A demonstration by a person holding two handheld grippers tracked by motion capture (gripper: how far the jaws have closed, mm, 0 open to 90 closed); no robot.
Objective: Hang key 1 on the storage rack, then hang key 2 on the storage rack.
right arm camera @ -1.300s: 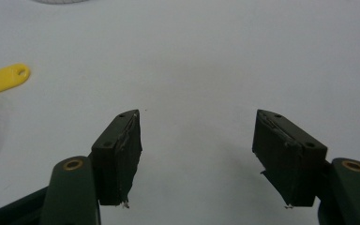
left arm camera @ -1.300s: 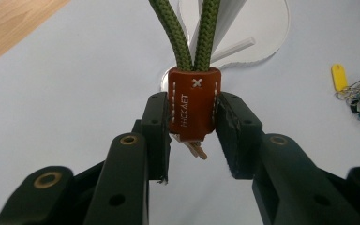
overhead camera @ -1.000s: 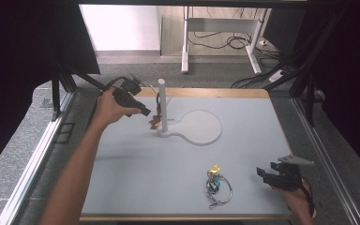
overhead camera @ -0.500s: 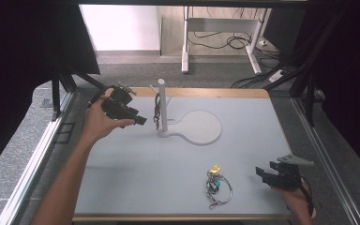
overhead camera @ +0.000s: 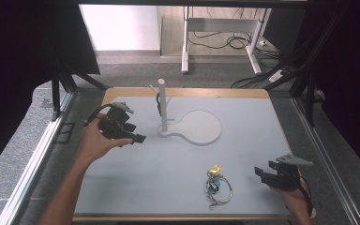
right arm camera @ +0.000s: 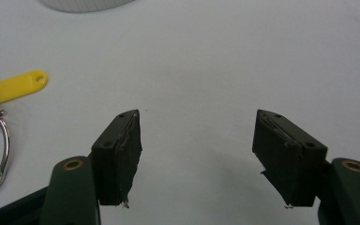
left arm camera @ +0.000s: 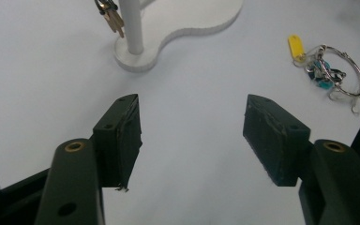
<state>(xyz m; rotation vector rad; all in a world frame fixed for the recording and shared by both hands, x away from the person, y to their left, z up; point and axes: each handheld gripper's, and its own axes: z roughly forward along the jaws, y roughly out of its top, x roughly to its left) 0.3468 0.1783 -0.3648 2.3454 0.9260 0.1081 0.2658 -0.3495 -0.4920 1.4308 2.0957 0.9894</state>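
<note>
Moved: left tongs [overhead camera: 138,138] have drawn back from the white stand [overhead camera: 163,108], now apart.
Left tongs: wide, empty.
Right tongs [overhead camera: 259,173]: wide, empty.
Key ring [overhead camera: 215,183]: on surface [overhead camera: 136,178], left of right tongs.

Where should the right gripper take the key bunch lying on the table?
Probably at the big wire ring, coming straight down from above. The key bunch lies flat, so a side approach finds little to catch. The ring's open loop would let one jaw of the open right gripper drop inside it.
</note>
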